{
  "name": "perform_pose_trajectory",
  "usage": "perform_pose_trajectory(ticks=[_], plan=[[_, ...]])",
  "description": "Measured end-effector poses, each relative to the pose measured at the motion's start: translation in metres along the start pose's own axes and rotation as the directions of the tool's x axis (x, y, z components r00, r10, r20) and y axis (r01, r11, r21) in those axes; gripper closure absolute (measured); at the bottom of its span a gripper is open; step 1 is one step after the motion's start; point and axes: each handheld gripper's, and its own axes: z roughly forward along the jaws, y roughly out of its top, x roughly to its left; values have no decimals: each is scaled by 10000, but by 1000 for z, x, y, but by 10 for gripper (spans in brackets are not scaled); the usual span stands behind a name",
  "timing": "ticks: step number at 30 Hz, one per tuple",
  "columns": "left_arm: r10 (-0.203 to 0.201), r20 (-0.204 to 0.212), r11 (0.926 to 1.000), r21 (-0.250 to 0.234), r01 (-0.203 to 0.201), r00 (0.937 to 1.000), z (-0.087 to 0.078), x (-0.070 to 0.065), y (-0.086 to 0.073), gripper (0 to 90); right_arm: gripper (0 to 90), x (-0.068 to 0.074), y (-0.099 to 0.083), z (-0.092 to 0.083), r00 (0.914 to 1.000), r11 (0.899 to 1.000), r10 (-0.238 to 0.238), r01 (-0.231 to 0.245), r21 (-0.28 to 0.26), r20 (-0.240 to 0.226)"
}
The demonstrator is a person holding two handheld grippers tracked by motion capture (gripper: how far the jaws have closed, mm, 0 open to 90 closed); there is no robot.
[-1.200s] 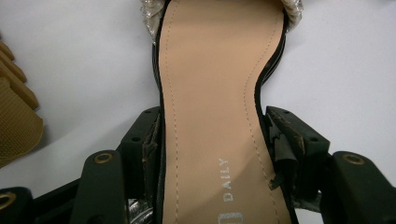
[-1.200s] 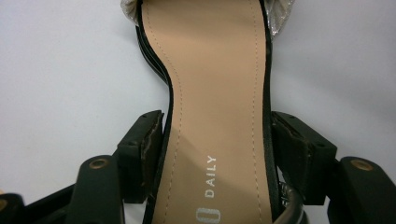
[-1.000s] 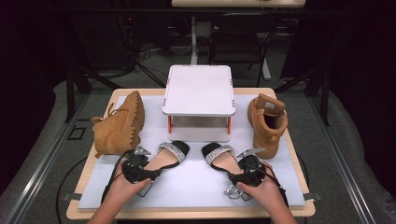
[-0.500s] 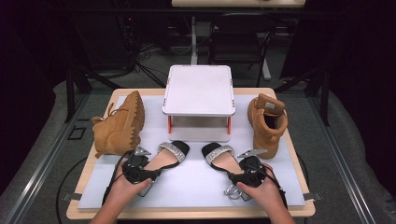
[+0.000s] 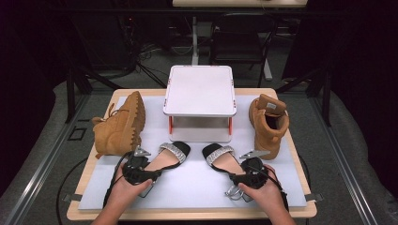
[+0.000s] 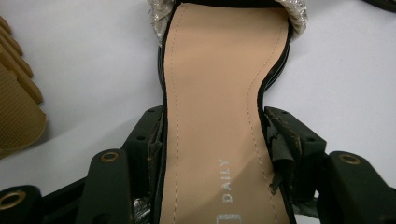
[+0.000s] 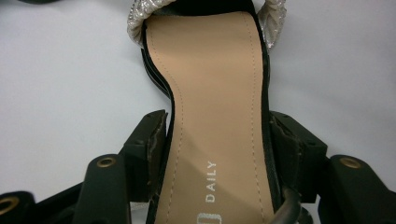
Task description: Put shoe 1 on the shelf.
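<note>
Now left gripper [image 6: 212,154] clamps left sandal [image 6: 219,93]; right gripper [image 7: 217,154] closing on right sandal [image 7: 215,93].

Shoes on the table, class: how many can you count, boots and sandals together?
4. A tan boot on its side at the left, an upright tan boot at the right, and two sandals in front of the white stand: left sandal, right sandal.

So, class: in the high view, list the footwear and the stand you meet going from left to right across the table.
Left tan boot, lying on its side → left sandal → white stand → right sandal → right tan boot, standing upright.
</note>
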Motion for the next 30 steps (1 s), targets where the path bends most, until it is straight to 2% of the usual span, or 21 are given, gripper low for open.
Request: perform_pose_trajectory(ticks=[7,12,22,30], plan=[[-181,53,9998,-80,181,9998,-2,0,-1,425,404,3,0,0,9999,9999,33,-32,-157,106],[-395,112,9992,-56,395,9992,-4,1,-3,426,405,3,1,-2,9999,9999,136,-136,-17,71],[-319,-66,9995,-54,318,9995,-10,-2,0,426,405,8,4,-5,9994,9995,319,-320,-37,-127],[-366,-293,9993,-124,362,9989,-9,-7,9,426,405,6,12,-5,9967,9965,804,-806,-200,-97]])
